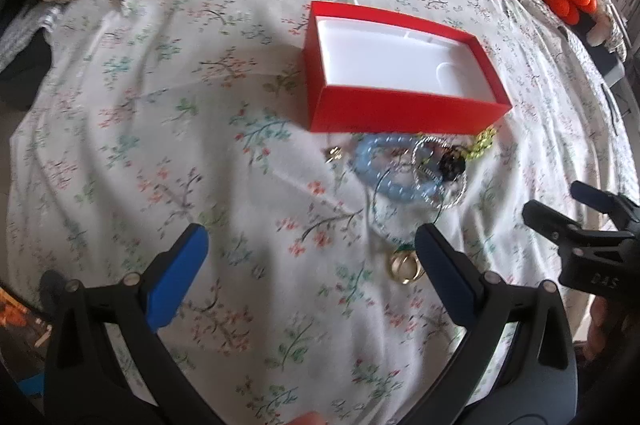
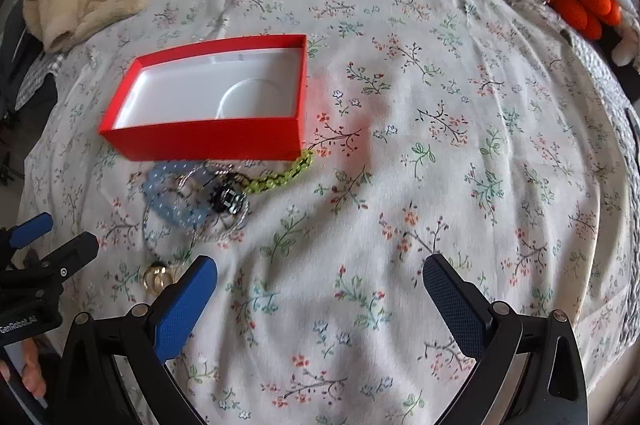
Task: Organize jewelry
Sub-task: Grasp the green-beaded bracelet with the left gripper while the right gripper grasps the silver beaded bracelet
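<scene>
- Jewelry (image 1: 412,169) lies in a small heap on the flowery bed sheet (image 1: 160,145), ahead of your left claw (image 1: 312,277) and a bit to its right. In the right wrist view the same heap (image 2: 200,197) sits ahead and to the left of your right claw (image 2: 320,301).
- Your left claw is open wide and holds nothing. Its right finger (image 1: 444,277) is just beside a shiny gold ring (image 1: 405,267), so I think that claw is lined up to grab from the near end of the heap first.
- A soft blue bead bracelet (image 1: 384,169) curls at the left of the heap. A clear sparkly bangle (image 1: 440,173) lies across it, with a dark stone piece (image 1: 452,165) on top. A yellow-green bead chain (image 1: 484,143) pokes out on the right, touching the box. A thin cord runs from the heap toward the gold ring. The pieces overlap, so pulling one may drag another.
- The red box (image 1: 400,65) is past the heap, touching its far edge. It is open, white inside and has nothing in it. I think it waits there for the jewelry, close by so each carry is short.
- Your right claw is open wide too and holds nothing, with only sheet between its fingers.
</scene>
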`<state>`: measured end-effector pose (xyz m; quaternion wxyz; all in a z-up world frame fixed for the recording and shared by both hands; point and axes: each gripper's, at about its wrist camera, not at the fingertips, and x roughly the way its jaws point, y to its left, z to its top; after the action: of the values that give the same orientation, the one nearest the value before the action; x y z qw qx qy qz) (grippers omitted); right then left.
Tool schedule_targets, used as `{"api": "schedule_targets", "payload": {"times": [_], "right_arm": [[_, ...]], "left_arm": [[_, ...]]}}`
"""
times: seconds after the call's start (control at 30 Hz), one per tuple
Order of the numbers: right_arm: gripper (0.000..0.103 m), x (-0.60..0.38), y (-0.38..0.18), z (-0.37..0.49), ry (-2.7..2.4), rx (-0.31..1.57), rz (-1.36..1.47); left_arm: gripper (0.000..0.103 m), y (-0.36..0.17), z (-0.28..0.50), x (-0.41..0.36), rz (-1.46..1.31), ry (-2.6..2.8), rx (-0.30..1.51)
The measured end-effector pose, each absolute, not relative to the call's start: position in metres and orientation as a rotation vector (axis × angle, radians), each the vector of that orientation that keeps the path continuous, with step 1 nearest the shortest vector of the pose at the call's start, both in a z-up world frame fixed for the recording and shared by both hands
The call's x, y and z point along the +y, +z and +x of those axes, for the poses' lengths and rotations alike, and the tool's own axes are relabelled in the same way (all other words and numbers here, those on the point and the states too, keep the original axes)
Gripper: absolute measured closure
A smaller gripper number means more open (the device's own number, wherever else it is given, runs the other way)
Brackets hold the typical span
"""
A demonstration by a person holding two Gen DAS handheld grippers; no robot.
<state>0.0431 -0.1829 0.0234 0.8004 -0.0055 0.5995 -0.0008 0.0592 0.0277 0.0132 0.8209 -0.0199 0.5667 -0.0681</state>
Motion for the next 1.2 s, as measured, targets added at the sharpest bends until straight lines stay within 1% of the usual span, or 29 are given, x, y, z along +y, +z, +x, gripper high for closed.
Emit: {"api": "schedule_targets", "payload": {"times": [0.13,0.23,0.3,0.33,0.4,0.43,0.47,0.5,0.53,0.57,0.73,0.77,0.83,0.87,0.9,0.97,1.07,1.2], "right_arm": [[0.000,-0.190,0.016,0.059,0.017,1.313,0.059],[0.001,-0.195,0.010,0.067,0.050,1.337,0.142],[0.002,-0.196,0.007,0.070,0.075,1.348,0.189],[0.003,-0.196,0.006,0.072,0.084,1.349,0.200],[0.007,-0.194,0.006,0.076,0.100,1.350,0.216],[0.011,-0.193,0.005,0.078,0.103,1.349,0.221],[0.016,-0.192,0.004,0.079,0.103,1.352,0.226],[0.019,-0.192,0.002,0.080,0.104,1.359,0.232],[0.024,-0.190,-0.002,0.082,0.108,1.370,0.245],[0.028,-0.190,-0.004,0.082,0.111,1.378,0.252],[0.035,-0.181,-0.015,0.085,0.127,1.411,0.257],[0.036,-0.180,-0.015,0.086,0.126,1.411,0.255],[0.039,-0.178,-0.017,0.089,0.124,1.412,0.253],[0.041,-0.179,-0.018,0.089,0.123,1.413,0.250],[0.043,-0.178,-0.019,0.089,0.121,1.416,0.247],[0.048,-0.178,-0.021,0.088,0.121,1.424,0.243],[0.054,-0.174,-0.025,0.089,0.124,1.436,0.244],[0.056,-0.168,-0.029,0.090,0.138,1.447,0.253]], "left_arm": [[0.014,0.010,0.079,0.032,-0.111,-0.179,1.227],[0.025,0.005,0.087,0.037,-0.168,-0.196,1.230],[0.038,0.002,0.089,0.037,-0.194,-0.215,1.247],[0.040,-0.001,0.089,0.036,-0.203,-0.232,1.256],[0.047,-0.004,0.089,0.032,-0.210,-0.259,1.271],[0.049,-0.007,0.089,0.029,-0.212,-0.275,1.284],[0.055,-0.010,0.089,0.026,-0.221,-0.294,1.303],[0.059,-0.013,0.090,0.024,-0.229,-0.303,1.315],[0.062,-0.017,0.091,0.020,-0.242,-0.319,1.335],[0.065,-0.020,0.092,0.018,-0.247,-0.329,1.347],[0.069,-0.029,0.097,0.000,-0.195,-0.330,1.363],[0.071,-0.032,0.098,-0.004,-0.176,-0.324,1.366],[0.080,-0.036,0.098,-0.010,-0.125,-0.304,1.363],[0.089,-0.037,0.099,-0.013,-0.099,-0.292,1.356],[0.095,-0.037,0.098,-0.016,-0.070,-0.281,1.344],[0.099,-0.037,0.099,-0.017,-0.064,-0.274,1.335],[0.099,-0.035,0.098,-0.014,-0.082,-0.274,1.325],[0.099,-0.032,0.091,-0.003,-0.097,-0.280,1.320]]}}
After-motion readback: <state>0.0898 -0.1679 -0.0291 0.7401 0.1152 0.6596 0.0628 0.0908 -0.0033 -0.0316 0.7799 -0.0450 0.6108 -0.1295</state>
